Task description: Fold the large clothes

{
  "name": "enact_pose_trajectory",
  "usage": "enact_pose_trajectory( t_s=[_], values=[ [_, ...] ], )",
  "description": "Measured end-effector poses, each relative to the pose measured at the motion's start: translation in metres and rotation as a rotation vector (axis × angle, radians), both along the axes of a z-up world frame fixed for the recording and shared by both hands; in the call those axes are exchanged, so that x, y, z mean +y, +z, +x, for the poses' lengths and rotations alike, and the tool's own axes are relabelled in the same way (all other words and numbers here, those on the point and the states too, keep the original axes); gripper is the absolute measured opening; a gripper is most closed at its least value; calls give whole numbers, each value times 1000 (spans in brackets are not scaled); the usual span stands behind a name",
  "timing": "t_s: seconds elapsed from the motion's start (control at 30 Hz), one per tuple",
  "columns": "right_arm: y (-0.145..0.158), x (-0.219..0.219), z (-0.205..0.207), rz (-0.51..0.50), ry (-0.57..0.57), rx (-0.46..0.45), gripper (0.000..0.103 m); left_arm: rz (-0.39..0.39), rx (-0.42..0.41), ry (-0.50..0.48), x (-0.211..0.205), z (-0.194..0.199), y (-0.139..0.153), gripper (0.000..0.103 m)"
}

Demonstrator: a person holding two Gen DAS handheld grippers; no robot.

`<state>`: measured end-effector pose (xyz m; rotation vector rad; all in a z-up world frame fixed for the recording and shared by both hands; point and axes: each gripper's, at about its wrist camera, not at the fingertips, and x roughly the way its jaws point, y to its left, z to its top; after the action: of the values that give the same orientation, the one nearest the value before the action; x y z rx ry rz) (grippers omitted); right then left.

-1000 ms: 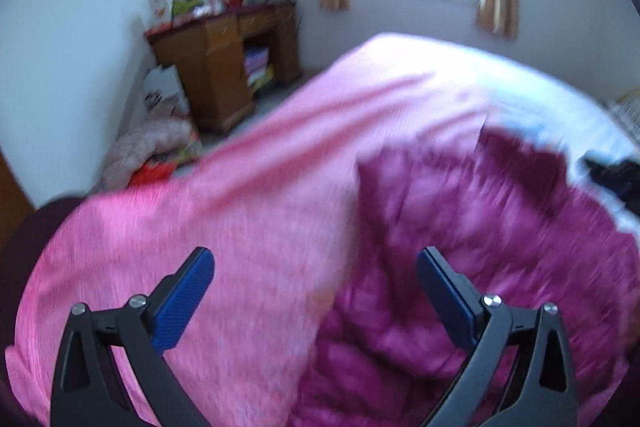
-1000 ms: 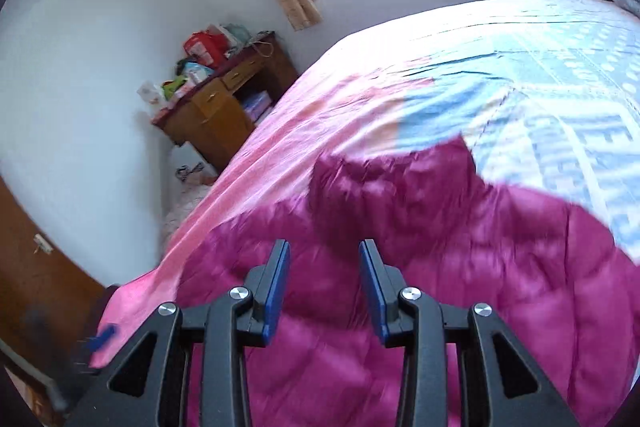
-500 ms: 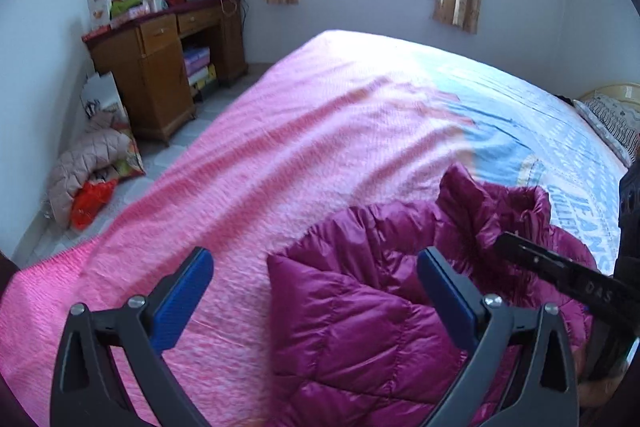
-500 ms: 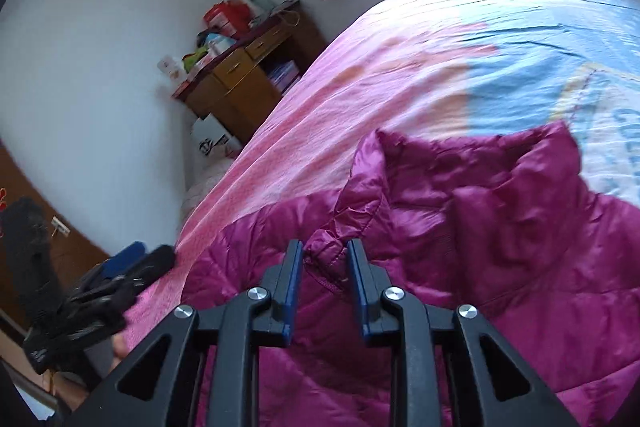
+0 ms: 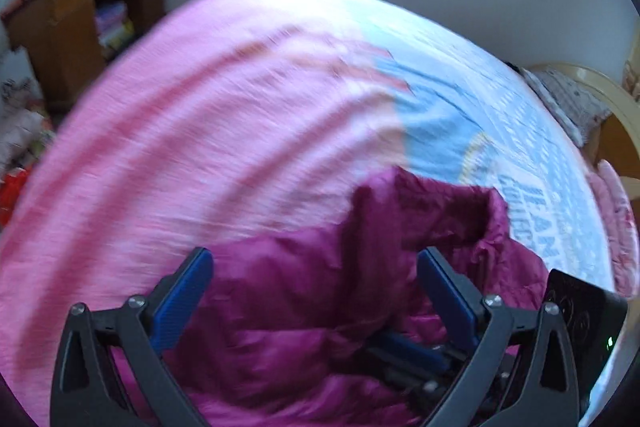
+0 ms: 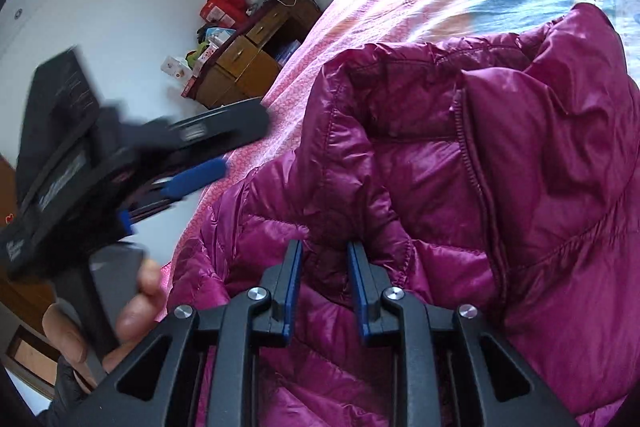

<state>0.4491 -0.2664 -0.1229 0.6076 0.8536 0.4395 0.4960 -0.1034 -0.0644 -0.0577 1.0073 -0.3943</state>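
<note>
Pinching jacket (image 6: pixel 460 187) fold — right tongs (image 6: pixel 323 267); left tongs (image 5: pixel 316 279) agape

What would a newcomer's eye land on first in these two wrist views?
The magenta puffer jacket, crumpled on the near part of the pink and blue bedspread, dominates both views. The right gripper is pinched on a fold of its quilted fabric, while the left gripper hangs wide open just over the jacket. A cluttered wooden desk stands against the wall beside the bed.
</note>
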Motion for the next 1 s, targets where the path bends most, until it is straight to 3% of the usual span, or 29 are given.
enact_pose_trajectory(
  t_s=[0.17,0.2,0.27,0.37,0.47,0.57,0.7,0.73,0.77,0.83,0.87,0.9,0.93,1.0],
  values=[
    [8,-16,-26,44,-58,-39,28,47,4,-2,-18,-1,-17,84],
    [14,-22,-34,37,-83,-40,33,35,9,-1,-17,-1,-19,82],
    [28,-35,-49,-8,-133,-41,64,12,8,1,-13,-1,-20,81],
    [56,-70,-60,-50,-276,-72,73,12,10,7,-12,-1,-22,80],
    [73,-99,-37,-142,-378,7,86,31,12,4,-16,-1,-21,80],
    [63,-104,6,-252,-377,147,86,27,25,15,-16,0,-20,80],
    [36,-97,37,-384,-322,261,86,40,37,18,-18,5,-21,79],
    [34,-96,40,-414,-319,281,79,48,37,14,-19,6,-19,74],
    [33,-96,37,-451,-326,282,59,55,33,8,-19,7,-16,69],
    [38,-99,29,-488,-322,254,37,44,36,-4,-18,8,-11,42],
    [41,-103,24,-486,-319,236,22,25,43,-13,-16,7,-7,35],
    [46,-109,19,-474,-321,227,17,9,47,-22,-14,5,-4,20],
    [50,-115,14,-455,-328,218,17,3,46,-32,-13,3,-2,15],
    [59,-124,-1,-435,-337,195,16,15,14,-39,-9,-6,7,15]
  ],
)
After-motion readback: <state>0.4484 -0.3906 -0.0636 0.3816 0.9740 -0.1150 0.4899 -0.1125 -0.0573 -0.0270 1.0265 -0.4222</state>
